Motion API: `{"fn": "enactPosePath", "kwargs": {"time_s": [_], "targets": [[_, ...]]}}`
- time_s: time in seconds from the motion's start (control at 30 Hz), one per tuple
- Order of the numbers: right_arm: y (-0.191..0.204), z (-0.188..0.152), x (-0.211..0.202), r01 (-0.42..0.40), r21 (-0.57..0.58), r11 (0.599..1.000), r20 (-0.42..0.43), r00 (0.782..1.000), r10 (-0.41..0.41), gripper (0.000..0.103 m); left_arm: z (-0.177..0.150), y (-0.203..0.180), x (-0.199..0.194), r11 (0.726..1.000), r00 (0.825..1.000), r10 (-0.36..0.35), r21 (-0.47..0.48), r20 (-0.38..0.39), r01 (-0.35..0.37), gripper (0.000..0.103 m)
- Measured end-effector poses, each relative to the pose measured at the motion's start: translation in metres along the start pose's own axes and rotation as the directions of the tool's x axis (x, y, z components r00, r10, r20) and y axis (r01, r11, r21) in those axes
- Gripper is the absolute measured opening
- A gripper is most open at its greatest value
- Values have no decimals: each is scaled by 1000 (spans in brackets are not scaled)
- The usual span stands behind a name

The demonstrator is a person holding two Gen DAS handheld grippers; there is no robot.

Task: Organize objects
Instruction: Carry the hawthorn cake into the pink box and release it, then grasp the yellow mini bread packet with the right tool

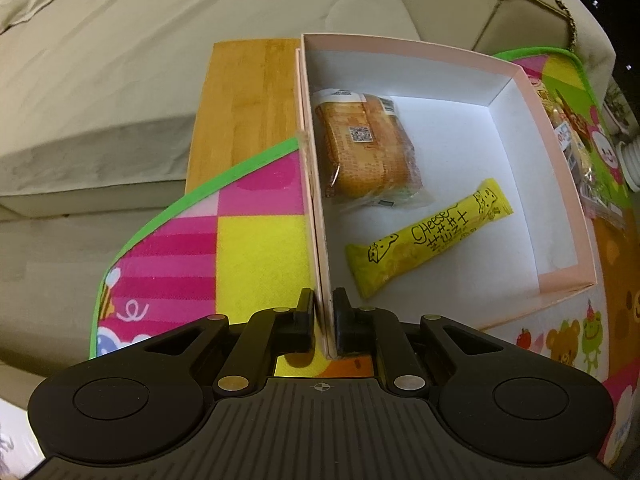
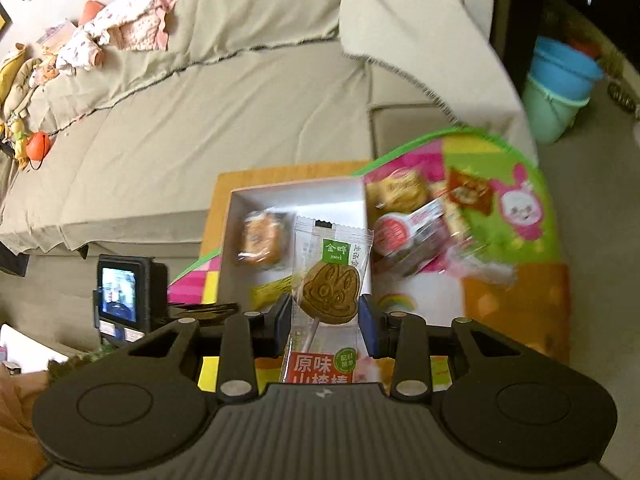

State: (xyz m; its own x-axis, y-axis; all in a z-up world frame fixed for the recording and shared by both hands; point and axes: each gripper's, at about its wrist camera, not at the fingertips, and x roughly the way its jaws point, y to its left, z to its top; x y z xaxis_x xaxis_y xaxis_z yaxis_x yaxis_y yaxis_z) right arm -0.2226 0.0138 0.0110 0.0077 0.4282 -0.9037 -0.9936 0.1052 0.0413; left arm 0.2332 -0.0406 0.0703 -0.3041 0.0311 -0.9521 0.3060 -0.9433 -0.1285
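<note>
The left gripper (image 1: 323, 320) has its fingers (image 1: 305, 320) drawn close together, pinching the near left wall of the pink box (image 1: 560, 184): one finger is outside the wall, the other inside. The box sits on a colourful play mat (image 1: 240, 232), which partly covers a wooden board (image 1: 244, 104) beside a beige sofa (image 1: 120, 72). Inside the box, a wrapped cake (image 1: 366, 148) lies along the left wall, and a yellow cheese stick (image 1: 428, 240) lies slantwise nearer the gripper, apart from the cake. More wrapped snacks (image 1: 568, 132) lie on the mat just past the box's right wall.

The right gripper (image 2: 325, 320) holds a lollipop packet (image 2: 330, 292) upright between its fingers (image 2: 370, 326), which are closed part-way onto the packet's edges. It hovers above the near edge of the box, with the cake and cheese stick visible behind the packet. To its left stands a small camera with a lit screen (image 2: 120, 288). To the right, the blurred snack pile lies on the mat, and blue and green buckets (image 2: 560, 84) stand further off.
</note>
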Motion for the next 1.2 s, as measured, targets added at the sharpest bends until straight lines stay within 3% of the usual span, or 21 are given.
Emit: {"fn": "enactPosePath", "kwargs": {"time_s": [0.23,0.37,0.47,0.57,0.77,0.97,1.07,1.2], "targets": [[32,15,30,-33,40,999,-58,998,36,35,1,2,1,999,1000,-23,46,-8,24,13],[46,42,48,-5,80,997,-27,1000,7,36,1,1,1,998,1000,-28,53,-12,29,13],[49,64,63,34,124,992,17,999,-36,51,0,1,0,997,999,-33,72,-14,34,13],[39,69,72,78,191,979,18,996,-83,54,0,2,0,996,999,-37,79,-11,38,13],[3,16,65,132,236,963,-39,991,-126,56,0,-1,0,995,999,-31,98,-12,32,12],[-62,-59,56,268,325,907,-161,961,-226,56,-1,-4,-1,992,1000,-22,127,-15,24,11],[-93,-80,54,302,390,870,-198,950,-241,56,0,-6,-2,991,1000,-2,135,-21,5,10],[-129,-87,59,301,410,861,-189,952,-242,62,-1,-11,-4,986,1000,26,167,-12,-23,9]]}}
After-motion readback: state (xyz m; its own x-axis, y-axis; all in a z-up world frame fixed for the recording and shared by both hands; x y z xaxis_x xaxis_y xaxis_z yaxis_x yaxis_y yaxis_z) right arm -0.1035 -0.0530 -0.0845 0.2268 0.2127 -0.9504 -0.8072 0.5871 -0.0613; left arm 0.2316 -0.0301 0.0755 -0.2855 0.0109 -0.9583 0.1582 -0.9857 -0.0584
